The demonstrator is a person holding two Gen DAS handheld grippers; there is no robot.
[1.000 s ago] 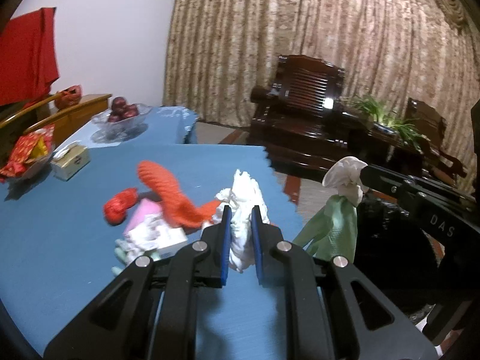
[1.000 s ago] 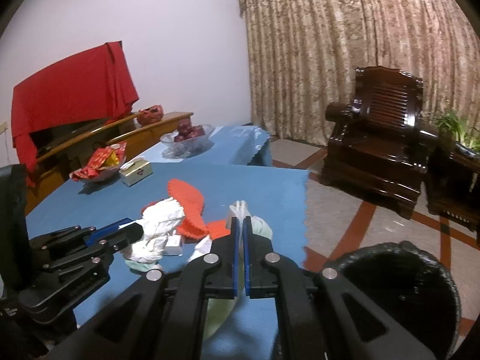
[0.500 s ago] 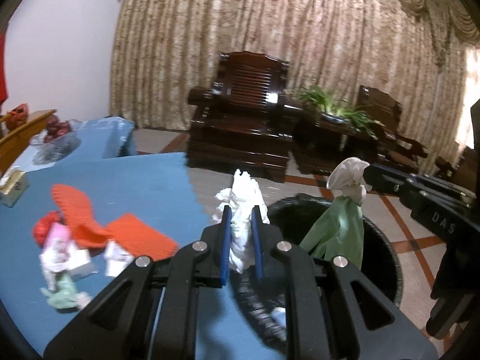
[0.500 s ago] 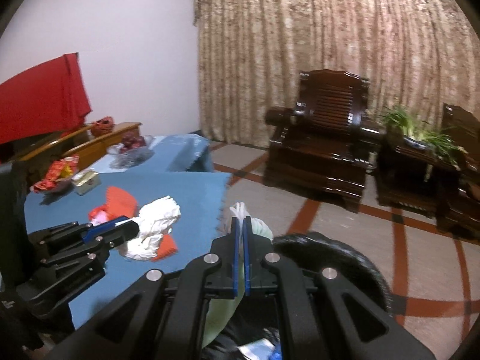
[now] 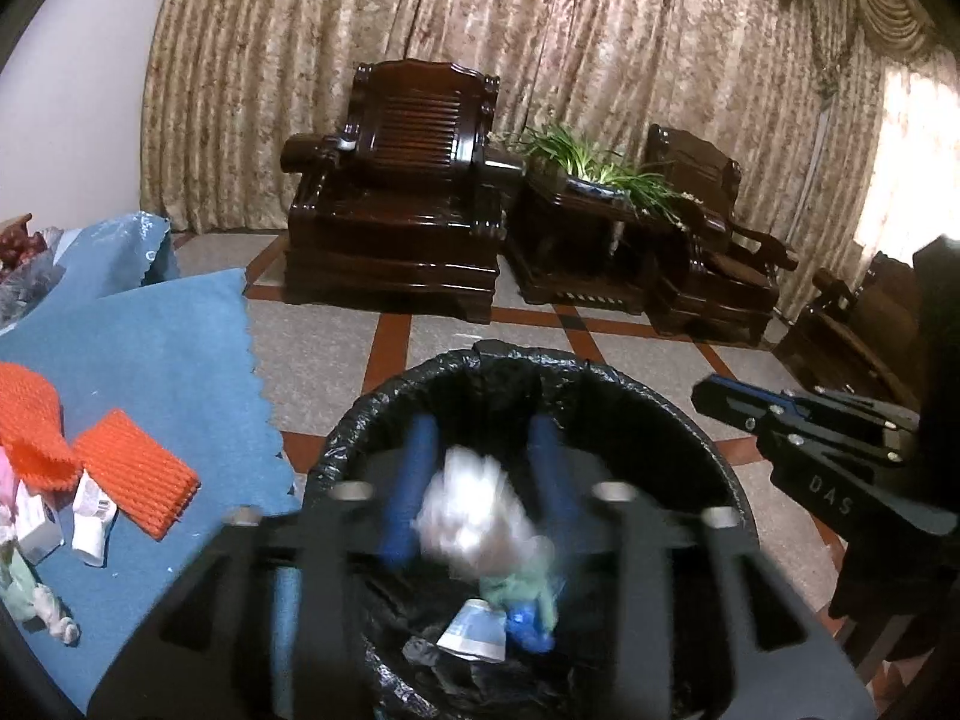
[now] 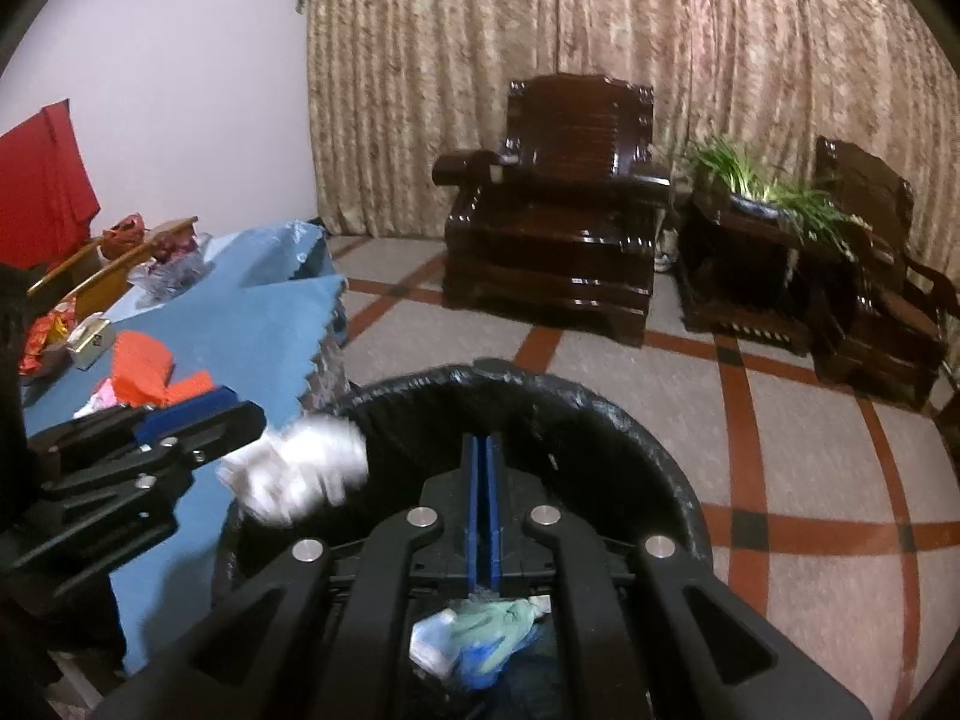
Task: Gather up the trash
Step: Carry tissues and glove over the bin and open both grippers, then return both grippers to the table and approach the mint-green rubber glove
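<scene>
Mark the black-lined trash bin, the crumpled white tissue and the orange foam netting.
black-lined trash bin (image 6: 630, 414): right wrist view, far rim.
crumpled white tissue (image 5: 474, 504): left wrist view, blurred middle.
orange foam netting (image 5: 138, 474): left wrist view, flat end.

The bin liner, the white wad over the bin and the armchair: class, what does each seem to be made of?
Bin liner: thin black plastic film, glossy and crinkled over the rim.
White wad: probably crumpled tissue paper, matt and soft-edged, though blurred.
Armchair: dark wood, apparently lacquered, with carved slats and bright highlights.

Both wrist views down into bin (image 5: 540, 372)
</scene>
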